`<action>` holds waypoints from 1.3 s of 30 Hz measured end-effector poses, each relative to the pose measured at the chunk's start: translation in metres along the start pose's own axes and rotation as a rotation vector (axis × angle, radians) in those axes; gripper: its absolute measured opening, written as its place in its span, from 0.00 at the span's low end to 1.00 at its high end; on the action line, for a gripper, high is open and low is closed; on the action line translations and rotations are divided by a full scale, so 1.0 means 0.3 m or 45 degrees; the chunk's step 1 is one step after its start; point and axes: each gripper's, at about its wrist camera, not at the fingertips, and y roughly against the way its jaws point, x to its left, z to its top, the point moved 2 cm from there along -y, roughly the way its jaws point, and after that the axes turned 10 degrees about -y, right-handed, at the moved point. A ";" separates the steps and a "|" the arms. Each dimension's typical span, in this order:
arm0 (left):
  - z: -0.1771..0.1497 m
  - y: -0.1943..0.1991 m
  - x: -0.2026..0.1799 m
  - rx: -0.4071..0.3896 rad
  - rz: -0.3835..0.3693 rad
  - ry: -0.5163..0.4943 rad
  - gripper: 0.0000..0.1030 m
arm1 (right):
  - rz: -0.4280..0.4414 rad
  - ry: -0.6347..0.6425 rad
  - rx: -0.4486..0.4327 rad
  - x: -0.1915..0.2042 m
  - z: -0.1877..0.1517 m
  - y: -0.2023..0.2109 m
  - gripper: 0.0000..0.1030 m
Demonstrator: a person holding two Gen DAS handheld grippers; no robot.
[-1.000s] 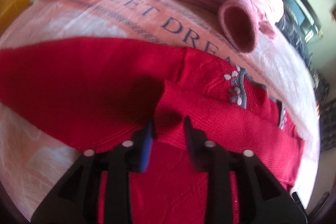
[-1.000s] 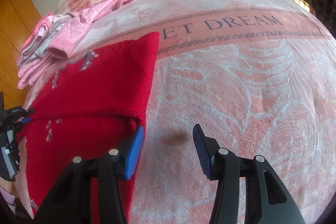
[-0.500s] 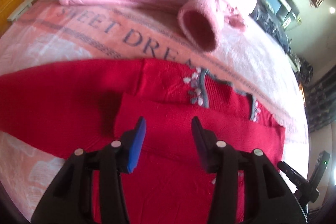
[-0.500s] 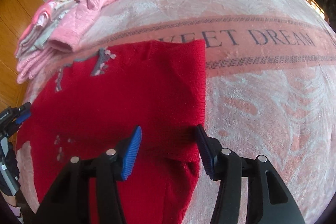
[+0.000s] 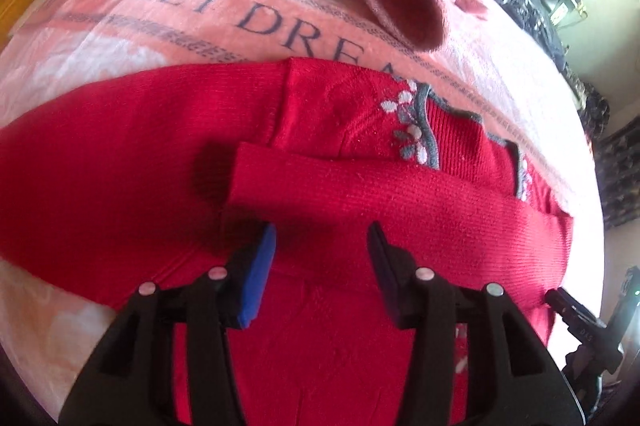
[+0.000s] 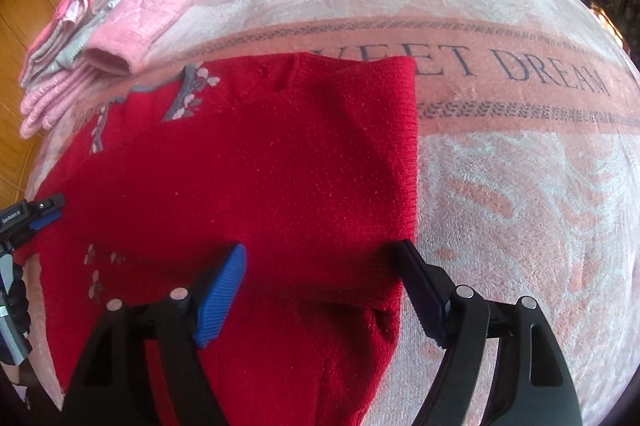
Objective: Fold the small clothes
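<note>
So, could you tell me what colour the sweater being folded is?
Red sweater with grey-and-white floral embroidery; right wrist view.

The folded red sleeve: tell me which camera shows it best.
The left wrist view. The sleeve lies across the red sweater just ahead of the open left claw, cuff edge plain. The right wrist view shows the sweater, but no sleeve is distinguishable.

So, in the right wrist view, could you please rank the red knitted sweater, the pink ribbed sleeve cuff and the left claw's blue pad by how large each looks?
1. Red knitted sweater, by far the largest.
2. Pink ribbed sleeve cuff.
3. Left claw's blue pad, a small sliver at the frame's edge.
The cuff lies farther from the camera, so its true size is unsure.
</note>
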 end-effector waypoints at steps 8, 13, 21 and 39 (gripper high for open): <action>-0.192 0.245 0.382 -0.060 0.046 0.218 0.55 | 0.105 0.083 0.084 0.046 -0.177 0.108 0.75; -0.304 0.392 0.727 -0.157 0.119 0.462 0.55 | 0.136 0.177 0.097 0.116 -0.290 0.135 0.75; -0.415 0.430 1.148 -0.361 -0.017 0.948 0.48 | 0.137 0.231 0.083 0.192 -0.339 0.144 0.75; -0.303 0.454 1.301 -0.518 0.060 0.915 0.08 | 0.096 0.202 0.093 0.151 -0.346 0.080 0.74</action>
